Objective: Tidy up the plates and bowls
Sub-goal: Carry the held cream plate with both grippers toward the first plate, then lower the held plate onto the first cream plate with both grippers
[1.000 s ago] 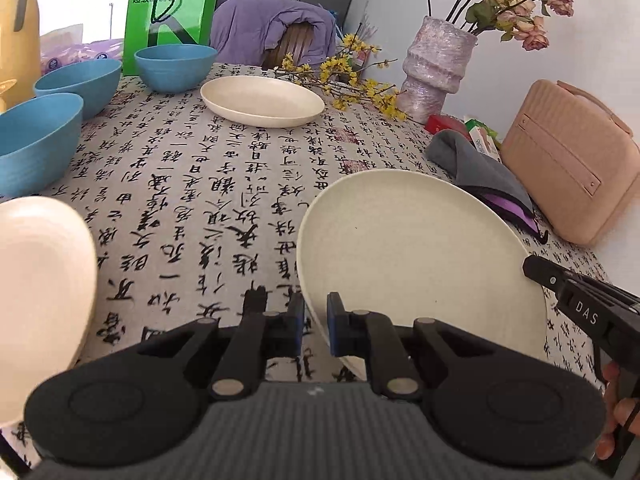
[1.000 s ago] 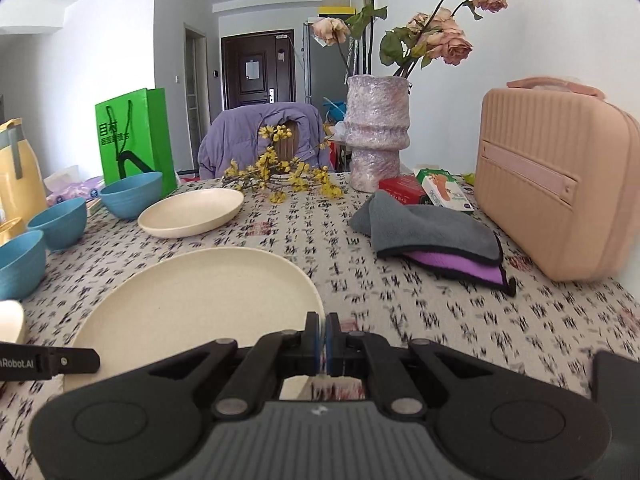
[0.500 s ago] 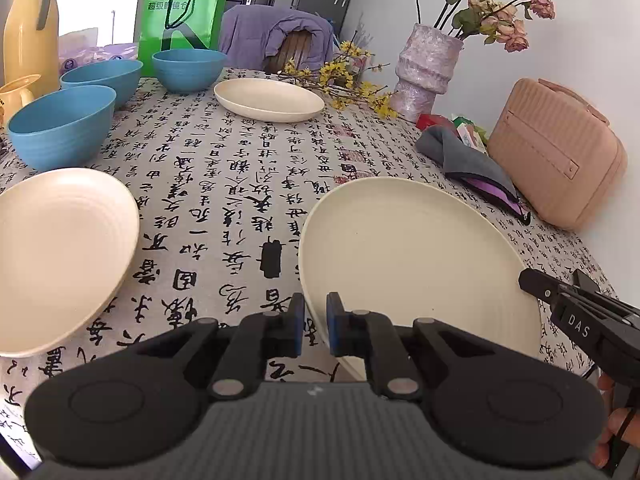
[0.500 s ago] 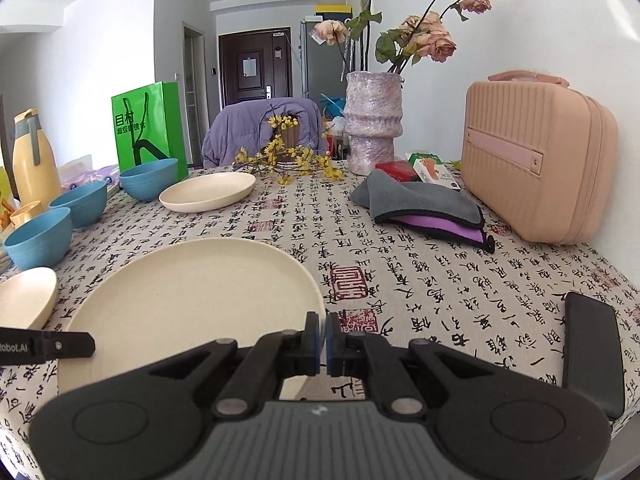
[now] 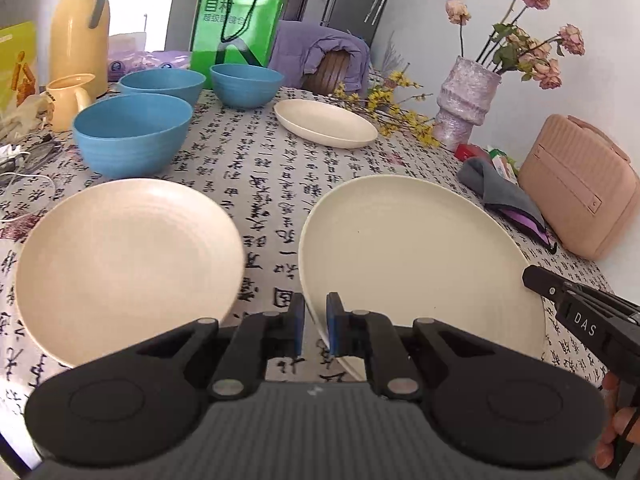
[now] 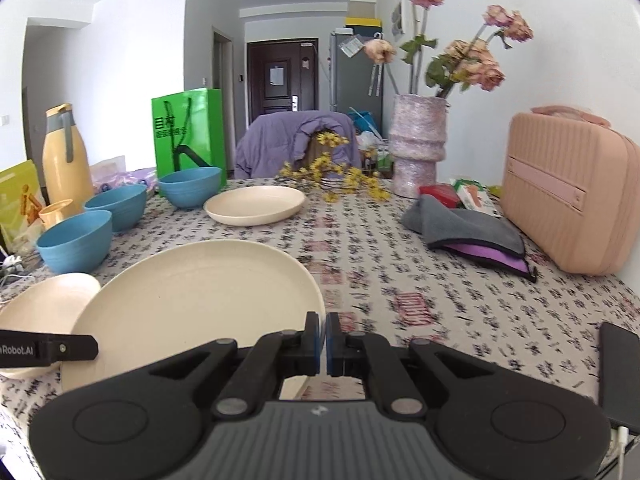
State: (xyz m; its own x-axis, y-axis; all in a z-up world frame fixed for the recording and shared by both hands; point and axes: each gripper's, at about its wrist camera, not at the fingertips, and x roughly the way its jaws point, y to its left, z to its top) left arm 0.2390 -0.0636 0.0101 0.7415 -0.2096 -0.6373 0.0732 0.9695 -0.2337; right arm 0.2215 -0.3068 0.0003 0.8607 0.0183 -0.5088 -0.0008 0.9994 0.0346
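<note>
While we hold the large cream plate [image 5: 416, 256] above the worktop [image 5: 256, 160] by two edges, the left gripper [image 5: 315, 326] and the right gripper [image 6: 323, 338] are both clamped on its rim, and a second cream plate [image 5: 124, 264] lies just beside it on the left.

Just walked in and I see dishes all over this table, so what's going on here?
A person is tidying plates and bowls with a handheld gripper in each hand. The left gripper and the right gripper are both shut on the rim of one large cream plate, holding it tilted above the patterned tablecloth. A second cream plate lies just to its left, a third plate sits farther back, and three blue bowls stand unstacked at the far left.
</note>
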